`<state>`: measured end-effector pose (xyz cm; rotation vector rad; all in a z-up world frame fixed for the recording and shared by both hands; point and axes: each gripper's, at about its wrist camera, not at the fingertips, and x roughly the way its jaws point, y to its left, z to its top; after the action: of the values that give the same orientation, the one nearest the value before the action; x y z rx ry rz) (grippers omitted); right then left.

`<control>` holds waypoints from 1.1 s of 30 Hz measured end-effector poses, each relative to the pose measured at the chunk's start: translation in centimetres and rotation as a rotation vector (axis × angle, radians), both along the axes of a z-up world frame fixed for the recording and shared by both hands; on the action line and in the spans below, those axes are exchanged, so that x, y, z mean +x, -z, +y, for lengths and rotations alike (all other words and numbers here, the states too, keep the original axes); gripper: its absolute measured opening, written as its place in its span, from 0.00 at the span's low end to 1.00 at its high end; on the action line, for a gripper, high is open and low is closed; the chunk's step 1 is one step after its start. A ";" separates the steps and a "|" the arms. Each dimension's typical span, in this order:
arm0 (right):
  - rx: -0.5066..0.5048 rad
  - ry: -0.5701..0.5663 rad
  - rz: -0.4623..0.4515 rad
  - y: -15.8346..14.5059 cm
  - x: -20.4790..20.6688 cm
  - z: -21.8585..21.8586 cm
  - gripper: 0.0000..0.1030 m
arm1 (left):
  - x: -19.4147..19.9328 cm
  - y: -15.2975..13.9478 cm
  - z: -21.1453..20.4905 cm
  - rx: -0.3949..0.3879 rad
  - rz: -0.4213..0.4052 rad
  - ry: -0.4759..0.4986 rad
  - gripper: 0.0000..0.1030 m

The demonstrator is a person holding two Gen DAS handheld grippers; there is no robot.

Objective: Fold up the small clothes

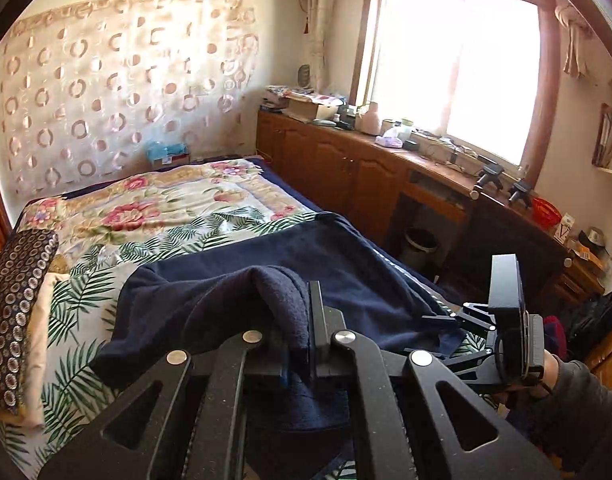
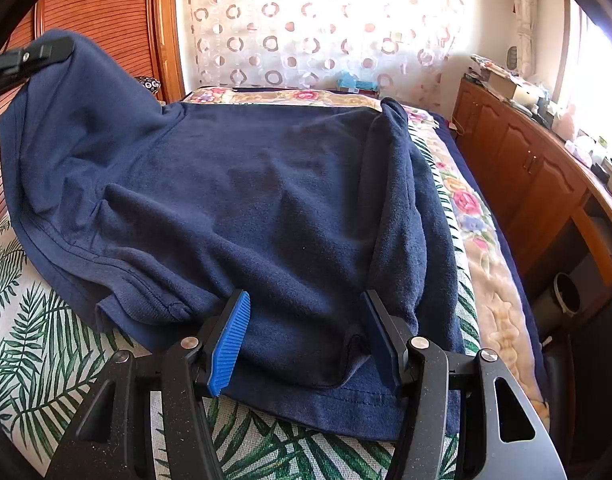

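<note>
My left gripper (image 1: 306, 344) clamped on a raised fold of the navy fleece garment (image 2: 242, 200), my right gripper (image 2: 306, 336) spread wide over its hem (nothing pinched), palm-leaf printed bedsheet (image 2: 46, 344) beneath.

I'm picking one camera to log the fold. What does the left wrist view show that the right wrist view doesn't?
Only the left view shows the left gripper shut on a bunched fold of the garment, the window and the right gripper's body from the side. Only the right view shows the right gripper open, its fingers straddling the hem, and the garment spread nearly whole. Both show the leaf-print sheet, the curtain and the cabinets.
</note>
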<state>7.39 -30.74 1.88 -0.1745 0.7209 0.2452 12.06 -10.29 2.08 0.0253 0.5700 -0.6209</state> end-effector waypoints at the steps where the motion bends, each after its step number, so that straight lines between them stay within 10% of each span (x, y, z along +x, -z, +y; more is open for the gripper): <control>1: 0.001 0.000 0.000 0.0 0.0 0.0 0.57 | 0.1 0.3 -0.2 0.007 0.007 0.011 0.07; 9: 0.007 0.001 0.001 0.0 0.0 -0.1 0.57 | -0.5 2.6 0.1 0.051 0.054 0.007 0.10; 14: 0.007 0.000 0.001 0.0 0.0 -0.2 0.57 | -1.9 3.3 0.1 0.050 0.067 0.017 0.43; 19: 0.010 0.006 -0.003 0.1 0.0 -0.3 0.57 | -2.6 4.2 1.0 0.076 0.060 -0.017 0.49; 25: 0.049 0.021 -0.051 -0.3 -0.9 -1.2 0.57 | -2.9 5.1 3.4 0.027 0.077 -0.067 0.78; 33: 0.100 -0.052 -0.086 -2.3 -2.1 0.8 0.57 | -3.4 6.0 5.8 0.039 0.050 -0.184 0.78</control>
<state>5.33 -29.90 4.18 -0.1082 0.6174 0.3207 8.68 -4.54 -3.87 -0.0058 0.6249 -0.4321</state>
